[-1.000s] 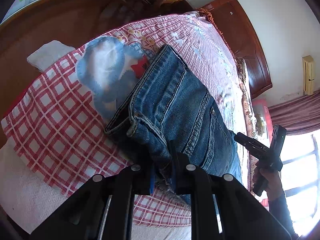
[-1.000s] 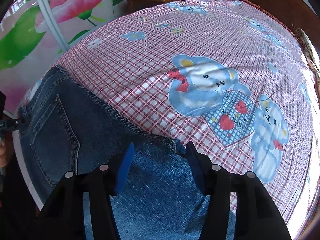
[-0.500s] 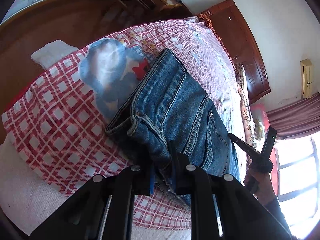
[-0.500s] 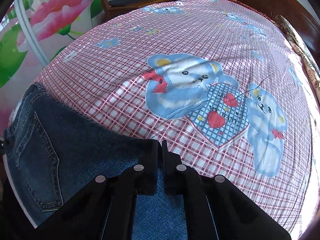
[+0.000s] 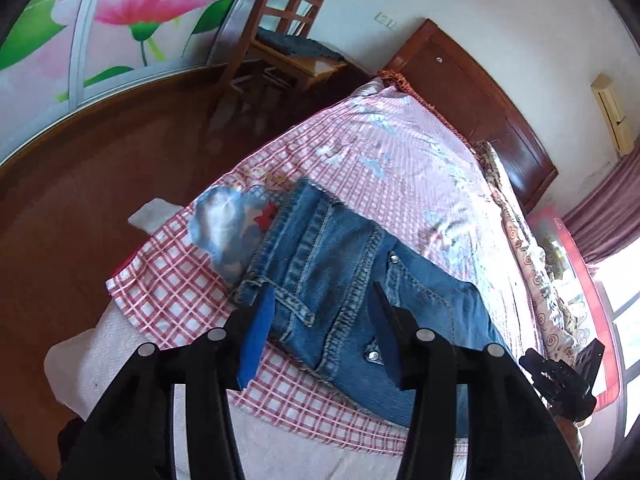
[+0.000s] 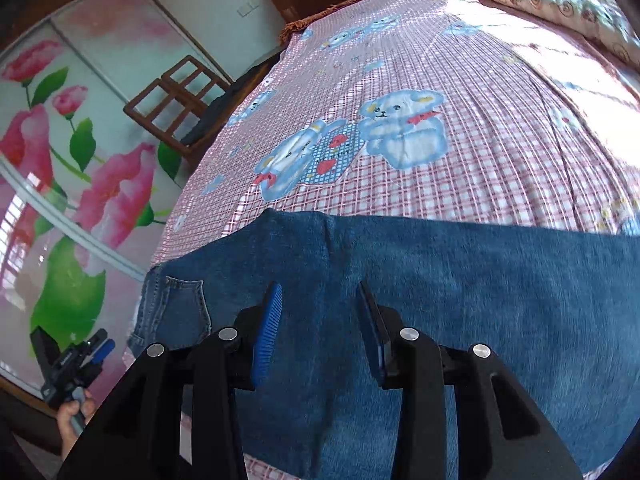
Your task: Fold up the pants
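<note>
Blue jeans (image 5: pixel 340 264) lie folded near the corner of a bed covered by a pink checked sheet (image 5: pixel 392 160) with blue bears. My left gripper (image 5: pixel 322 304) hovers above their waistband end, jaws opening, and its pads touch no cloth. In the right wrist view the jeans (image 6: pixel 460 280) stretch across the lower half of the picture. My right gripper (image 6: pixel 319 296) hangs over the denim, jaws opening, with nothing pressed between them. Each view also shows the other gripper: the right gripper (image 5: pixel 560 376) and the left gripper (image 6: pixel 76 360), held by a hand (image 6: pixel 74 416).
A wooden chair (image 5: pixel 288 40) stands by the bed's far corner, before a wardrobe door (image 5: pixel 120 20) printed with pink flowers. A dark wooden headboard (image 5: pixel 480 108) closes the far end. A patterned quilt (image 5: pixel 532 272) lies along the window side. Wooden floor (image 5: pixel 80 180) borders the bed.
My left gripper let go of the jeans' waistband, opened and rose. My right gripper shut, then opened again, and swung sideways along the jeans while rolling.
</note>
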Action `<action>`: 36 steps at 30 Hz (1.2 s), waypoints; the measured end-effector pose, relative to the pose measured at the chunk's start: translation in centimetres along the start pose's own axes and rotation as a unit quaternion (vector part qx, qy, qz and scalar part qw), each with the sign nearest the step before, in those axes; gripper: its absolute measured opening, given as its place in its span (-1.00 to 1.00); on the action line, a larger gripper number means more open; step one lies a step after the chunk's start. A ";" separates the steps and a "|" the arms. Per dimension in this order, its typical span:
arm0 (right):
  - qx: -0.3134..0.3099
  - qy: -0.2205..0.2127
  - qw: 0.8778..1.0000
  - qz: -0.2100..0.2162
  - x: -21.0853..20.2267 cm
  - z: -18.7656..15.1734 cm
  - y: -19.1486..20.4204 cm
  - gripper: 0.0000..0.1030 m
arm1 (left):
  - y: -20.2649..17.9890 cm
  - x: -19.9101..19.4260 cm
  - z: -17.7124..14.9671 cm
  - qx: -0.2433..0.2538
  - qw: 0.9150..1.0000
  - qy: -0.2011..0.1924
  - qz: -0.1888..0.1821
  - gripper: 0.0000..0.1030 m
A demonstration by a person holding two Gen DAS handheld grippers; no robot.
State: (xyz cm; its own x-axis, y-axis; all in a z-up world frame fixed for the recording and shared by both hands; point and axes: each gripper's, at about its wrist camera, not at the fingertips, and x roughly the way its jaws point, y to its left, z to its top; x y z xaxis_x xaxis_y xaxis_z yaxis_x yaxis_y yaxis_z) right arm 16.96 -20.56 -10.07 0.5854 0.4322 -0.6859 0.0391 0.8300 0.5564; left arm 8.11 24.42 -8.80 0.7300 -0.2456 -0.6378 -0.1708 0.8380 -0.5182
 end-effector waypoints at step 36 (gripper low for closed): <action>0.357 -0.243 0.899 -0.081 -22.8 -11.1 -27.4 -0.35 | -7.5 8.8 -5.5 0.147 0.985 0.082 0.045 0.83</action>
State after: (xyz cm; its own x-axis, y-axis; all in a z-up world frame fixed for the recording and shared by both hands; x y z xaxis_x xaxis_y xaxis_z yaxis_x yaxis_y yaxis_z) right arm -6.42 -49.22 -14.84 0.8027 -0.0224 -0.5959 0.5634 0.3564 0.7454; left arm 12.17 13.31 -13.69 0.5997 -0.2198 -0.7694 -0.0127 0.9588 -0.2837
